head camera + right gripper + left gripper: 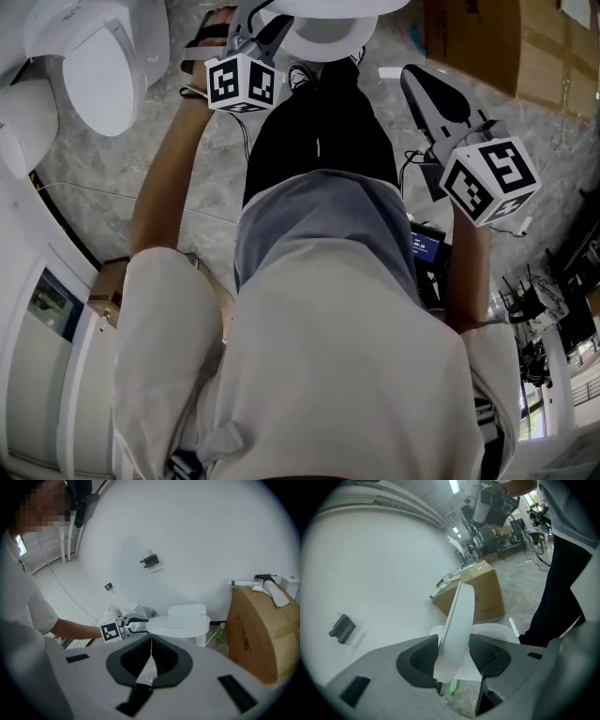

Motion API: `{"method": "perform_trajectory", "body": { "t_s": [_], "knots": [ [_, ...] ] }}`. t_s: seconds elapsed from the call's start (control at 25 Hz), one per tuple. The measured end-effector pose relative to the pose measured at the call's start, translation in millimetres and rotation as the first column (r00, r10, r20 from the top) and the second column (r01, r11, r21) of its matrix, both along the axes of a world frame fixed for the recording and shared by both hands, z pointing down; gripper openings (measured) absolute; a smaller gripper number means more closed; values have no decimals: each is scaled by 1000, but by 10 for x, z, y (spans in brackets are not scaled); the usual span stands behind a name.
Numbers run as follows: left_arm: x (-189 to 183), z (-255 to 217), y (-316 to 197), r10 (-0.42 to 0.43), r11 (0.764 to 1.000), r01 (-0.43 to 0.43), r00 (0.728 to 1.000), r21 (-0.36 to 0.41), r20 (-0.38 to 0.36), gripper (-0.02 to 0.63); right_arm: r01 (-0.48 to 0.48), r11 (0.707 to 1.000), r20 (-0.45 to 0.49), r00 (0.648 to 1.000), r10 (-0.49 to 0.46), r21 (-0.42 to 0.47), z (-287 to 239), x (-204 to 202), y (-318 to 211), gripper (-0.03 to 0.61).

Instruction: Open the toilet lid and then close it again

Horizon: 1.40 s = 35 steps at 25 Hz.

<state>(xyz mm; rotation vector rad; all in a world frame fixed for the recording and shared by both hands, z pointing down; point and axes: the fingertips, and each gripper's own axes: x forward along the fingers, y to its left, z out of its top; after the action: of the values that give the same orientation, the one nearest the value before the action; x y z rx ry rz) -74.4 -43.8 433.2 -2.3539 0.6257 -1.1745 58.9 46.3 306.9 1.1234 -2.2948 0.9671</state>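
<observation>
A white toilet stands against the white wall. Its lid lies nearly level over the bowl. My left gripper is shut on the lid's front edge. In the left gripper view the lid runs edge-on away from the gripper, with a dark pad pressed on either side. From the head view the left gripper reaches to the lid at the top edge. My right gripper hangs apart to the right, over the floor, jaws shut and holding nothing; its pads meet in a thin line.
A large cardboard box stands right of the toilet, with small items on top. A second white toilet sits at the upper left of the head view. The person's dark trousers stand on the grey marbled floor. Cables lie near the right gripper.
</observation>
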Motion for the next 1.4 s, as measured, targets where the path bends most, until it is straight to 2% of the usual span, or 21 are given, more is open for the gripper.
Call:
{"method": "perform_trajectory", "body": {
  "t_s": [0.8, 1.4],
  "knots": [
    [16, 565, 421, 94, 995, -90, 991, -45, 100, 193, 33, 999, -2, 999, -33, -39, 238, -110, 35, 11],
    [4, 1060, 697, 190, 977, -170, 969, -131, 159, 193, 42, 997, -20, 999, -43, -69, 358, -132, -28, 11]
  ]
}}
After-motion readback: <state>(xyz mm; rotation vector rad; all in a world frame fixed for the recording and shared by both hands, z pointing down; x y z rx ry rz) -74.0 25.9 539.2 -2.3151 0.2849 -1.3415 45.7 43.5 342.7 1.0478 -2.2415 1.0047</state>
